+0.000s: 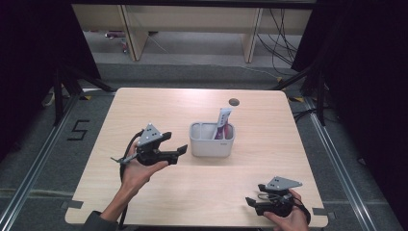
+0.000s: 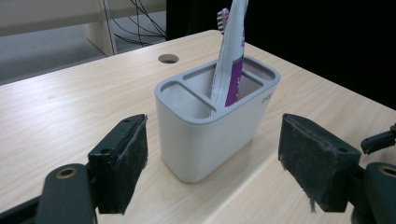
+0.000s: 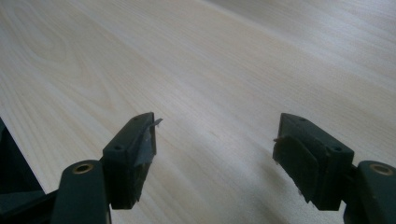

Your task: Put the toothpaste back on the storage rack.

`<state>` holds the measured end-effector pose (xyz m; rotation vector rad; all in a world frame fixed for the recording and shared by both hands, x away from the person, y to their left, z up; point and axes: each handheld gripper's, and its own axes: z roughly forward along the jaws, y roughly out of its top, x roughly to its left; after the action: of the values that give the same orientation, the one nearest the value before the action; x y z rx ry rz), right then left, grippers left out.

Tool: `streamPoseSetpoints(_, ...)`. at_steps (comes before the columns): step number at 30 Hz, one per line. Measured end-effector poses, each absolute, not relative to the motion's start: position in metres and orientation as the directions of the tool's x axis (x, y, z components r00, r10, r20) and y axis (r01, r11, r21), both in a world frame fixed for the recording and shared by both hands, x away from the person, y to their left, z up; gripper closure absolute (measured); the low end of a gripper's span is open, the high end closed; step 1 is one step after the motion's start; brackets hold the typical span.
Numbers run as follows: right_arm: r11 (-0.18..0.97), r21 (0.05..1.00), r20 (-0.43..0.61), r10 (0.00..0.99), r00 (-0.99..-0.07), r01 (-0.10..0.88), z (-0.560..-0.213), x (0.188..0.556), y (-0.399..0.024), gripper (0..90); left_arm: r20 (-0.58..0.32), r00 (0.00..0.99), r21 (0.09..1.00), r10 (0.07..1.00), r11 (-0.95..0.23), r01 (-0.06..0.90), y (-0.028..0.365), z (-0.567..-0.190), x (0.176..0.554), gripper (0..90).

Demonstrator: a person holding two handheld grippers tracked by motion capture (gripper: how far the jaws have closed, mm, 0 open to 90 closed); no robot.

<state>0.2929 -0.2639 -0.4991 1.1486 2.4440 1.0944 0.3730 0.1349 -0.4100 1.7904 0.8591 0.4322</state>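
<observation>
Left claw (image 1: 182, 150) spread wide, just left of grey plastic two-compartment holder (image 1: 211, 143) (white-purple tube (image 1: 223, 123) inside), right claw (image 1: 250, 202) also apart, near right of pale wooden surface (image 1: 202, 187)

Matt grey plastic holder (image 2: 205, 140) on a smooth pale wood table (image 2: 70, 112).

The tall white-and-purple tube (image 2: 231, 56) standing in the grey plastic three-compartment holder (image 2: 205, 135) is cut off by the left gripper view's top edge; its lettering is too small to read.
</observation>
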Motion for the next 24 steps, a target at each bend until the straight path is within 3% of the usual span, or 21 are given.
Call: streamPoseSetpoints(24, 0.406, 0.711, 0.111, 0.742, -0.661, 0.574, -0.497, 0.292, -0.262, 29.5, -0.089, 0.74, 0.92, 0.667, -0.23, 0.317, 0.163, -0.438, 0.333, 18.9)
